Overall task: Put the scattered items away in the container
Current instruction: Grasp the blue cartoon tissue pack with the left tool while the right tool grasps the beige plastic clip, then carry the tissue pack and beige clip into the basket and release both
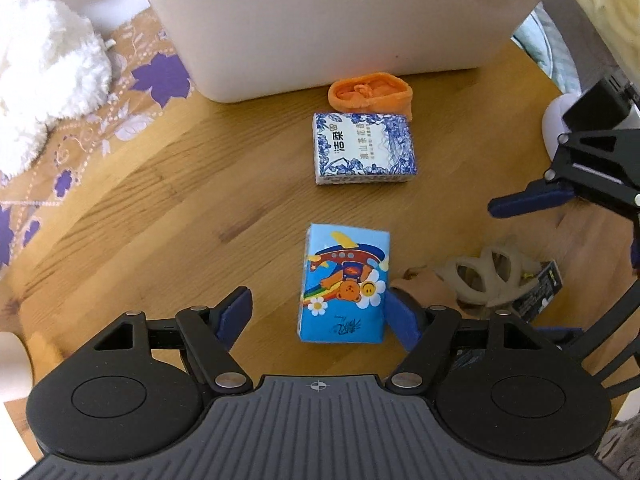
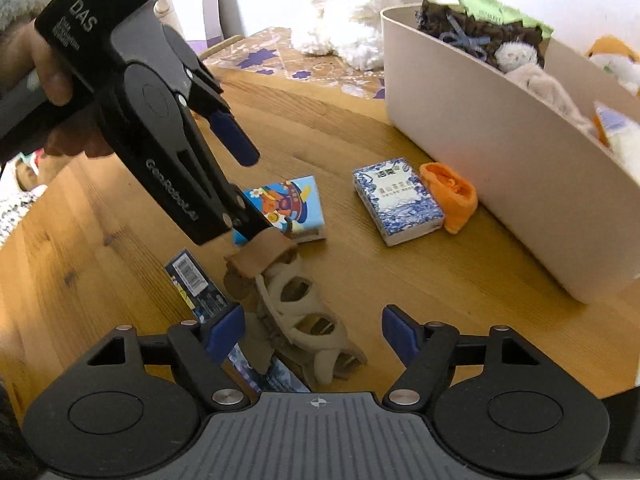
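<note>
My left gripper is open around the near end of a blue cartoon tissue pack, its right finger touching the pack's side. The pack also shows in the right wrist view. Beyond it lie a blue-and-white tissue pack and an orange sock against the white container, which holds several soft items. My right gripper is open over a beige sandal, which lies partly on a dark barcoded packet.
A round wooden table carries everything. A white fluffy toy lies at the far left on a purple-flowered cloth. The table's right edge is near the sandal.
</note>
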The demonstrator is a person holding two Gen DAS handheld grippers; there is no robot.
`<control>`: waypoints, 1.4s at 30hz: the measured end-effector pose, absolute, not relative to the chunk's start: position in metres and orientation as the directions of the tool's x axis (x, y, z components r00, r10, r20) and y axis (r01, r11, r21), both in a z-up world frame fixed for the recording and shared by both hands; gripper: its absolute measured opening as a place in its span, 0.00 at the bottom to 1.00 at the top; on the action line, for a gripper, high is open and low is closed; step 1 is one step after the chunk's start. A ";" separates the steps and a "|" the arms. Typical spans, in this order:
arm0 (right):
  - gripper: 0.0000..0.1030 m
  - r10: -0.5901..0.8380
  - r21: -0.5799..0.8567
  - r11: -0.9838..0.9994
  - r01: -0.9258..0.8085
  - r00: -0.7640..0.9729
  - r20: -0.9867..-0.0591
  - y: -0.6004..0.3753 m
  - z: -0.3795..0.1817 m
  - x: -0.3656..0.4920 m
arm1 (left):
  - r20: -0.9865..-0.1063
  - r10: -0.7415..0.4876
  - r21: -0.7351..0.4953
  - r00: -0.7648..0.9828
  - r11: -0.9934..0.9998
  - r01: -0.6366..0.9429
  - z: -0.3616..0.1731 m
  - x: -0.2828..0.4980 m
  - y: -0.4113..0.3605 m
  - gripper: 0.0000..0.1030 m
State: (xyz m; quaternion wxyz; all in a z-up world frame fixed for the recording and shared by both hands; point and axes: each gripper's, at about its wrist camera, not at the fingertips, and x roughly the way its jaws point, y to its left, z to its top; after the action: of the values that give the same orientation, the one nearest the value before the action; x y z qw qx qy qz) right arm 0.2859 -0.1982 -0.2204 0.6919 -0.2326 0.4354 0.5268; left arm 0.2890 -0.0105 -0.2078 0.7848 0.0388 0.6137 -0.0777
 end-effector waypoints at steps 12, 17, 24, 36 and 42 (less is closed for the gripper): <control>0.50 0.577 0.351 0.347 -0.870 -0.097 -0.811 -0.198 -0.231 0.305 | -0.971 -0.053 -0.006 0.233 0.980 0.198 -0.219 0.285 -0.016 0.52; 0.45 0.591 0.403 0.358 -0.843 -0.130 -0.796 -0.207 -0.232 0.311 | -0.969 -0.094 -0.055 0.228 0.983 0.174 -0.216 0.287 -0.013 0.46; 0.45 0.593 0.402 0.352 -0.845 -0.131 -0.795 -0.211 -0.232 0.307 | -0.962 -0.110 -0.070 0.250 0.984 0.164 -0.212 0.284 -0.012 0.46; 0.45 0.491 -0.040 0.218 -0.975 0.145 -0.859 -0.213 -0.203 0.279 | -0.948 -0.128 -0.104 0.293 0.990 0.096 -0.197 0.286 0.006 0.46; 0.45 0.437 -0.252 0.176 -0.952 0.305 -0.846 -0.206 -0.204 0.272 | -0.937 -0.167 -0.143 0.306 0.985 0.100 -0.189 0.286 0.001 0.46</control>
State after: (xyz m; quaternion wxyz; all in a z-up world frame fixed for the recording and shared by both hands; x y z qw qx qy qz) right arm 0.2721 -0.2061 -0.2040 0.6983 -0.4062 0.3167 0.4971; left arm 0.2858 0.0009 -0.1893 0.8076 -0.0286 0.5833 -0.0826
